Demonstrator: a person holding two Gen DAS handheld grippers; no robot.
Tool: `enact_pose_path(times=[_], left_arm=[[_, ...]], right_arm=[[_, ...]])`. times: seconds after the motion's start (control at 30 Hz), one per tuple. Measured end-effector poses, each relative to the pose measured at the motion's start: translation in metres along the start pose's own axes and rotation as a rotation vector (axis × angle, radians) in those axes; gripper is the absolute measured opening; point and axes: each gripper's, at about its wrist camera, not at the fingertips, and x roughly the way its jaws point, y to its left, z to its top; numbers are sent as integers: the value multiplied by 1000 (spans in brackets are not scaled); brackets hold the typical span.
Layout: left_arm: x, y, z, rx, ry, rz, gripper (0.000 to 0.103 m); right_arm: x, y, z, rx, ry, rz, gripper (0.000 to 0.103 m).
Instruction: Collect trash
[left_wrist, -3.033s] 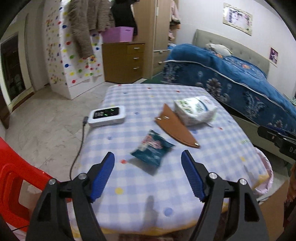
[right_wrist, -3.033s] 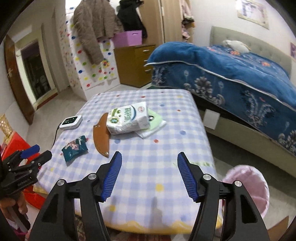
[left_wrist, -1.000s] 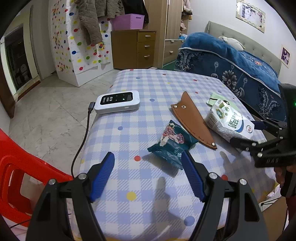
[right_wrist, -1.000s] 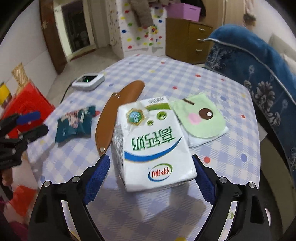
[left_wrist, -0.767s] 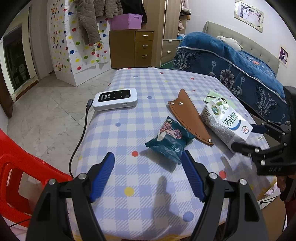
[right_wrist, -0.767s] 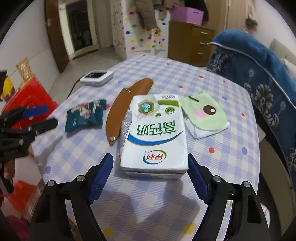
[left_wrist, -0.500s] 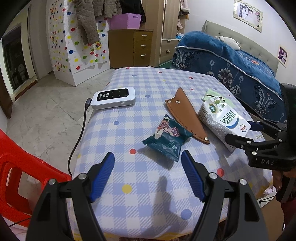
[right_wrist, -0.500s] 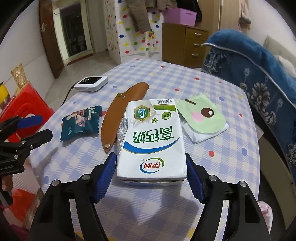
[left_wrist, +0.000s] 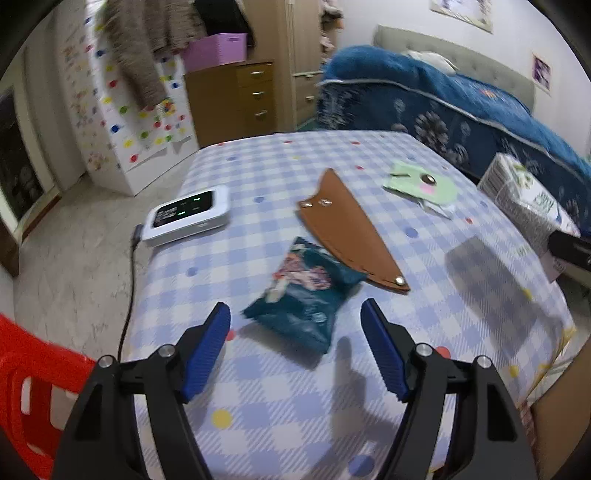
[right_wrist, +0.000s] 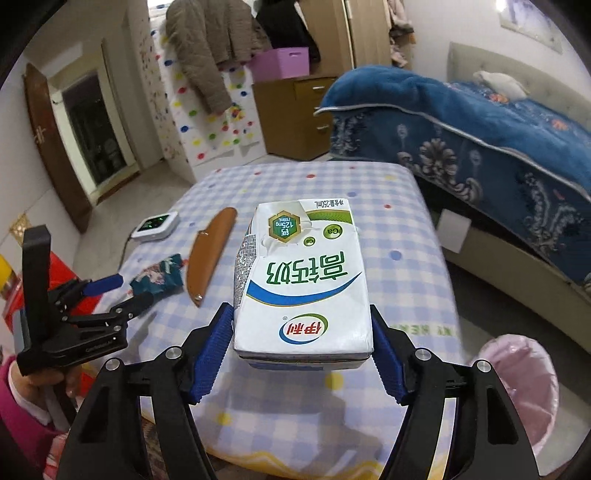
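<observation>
Right wrist: "250mL" milk carton (right_wrist: 303, 280) between blue fingers (right_wrist: 210, 347).

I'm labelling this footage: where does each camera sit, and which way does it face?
Left wrist: on the left gripper, jaws open, looking across the table at the snack packet.
Right wrist: on the right gripper, jaws clamping the milk carton, facing the bed; the person's hand shows.
Both show the packet, brown sheath and carton.
</observation>
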Motion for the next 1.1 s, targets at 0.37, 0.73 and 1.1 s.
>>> enact_pose_path(times=[0.37,0.73,1.1], left_arm=[[10,4,-2,-15,4,-86,47],[-24,-15,-7,-47,-30,-174,4],[-26,5,-6,-103,-33,-45,58]], right_arm=[[-21,1,-6,13,-14,12,70],[-44,-4,-17,22,-34,13,70],[-58,-23,-33,63,-34,5,71]])
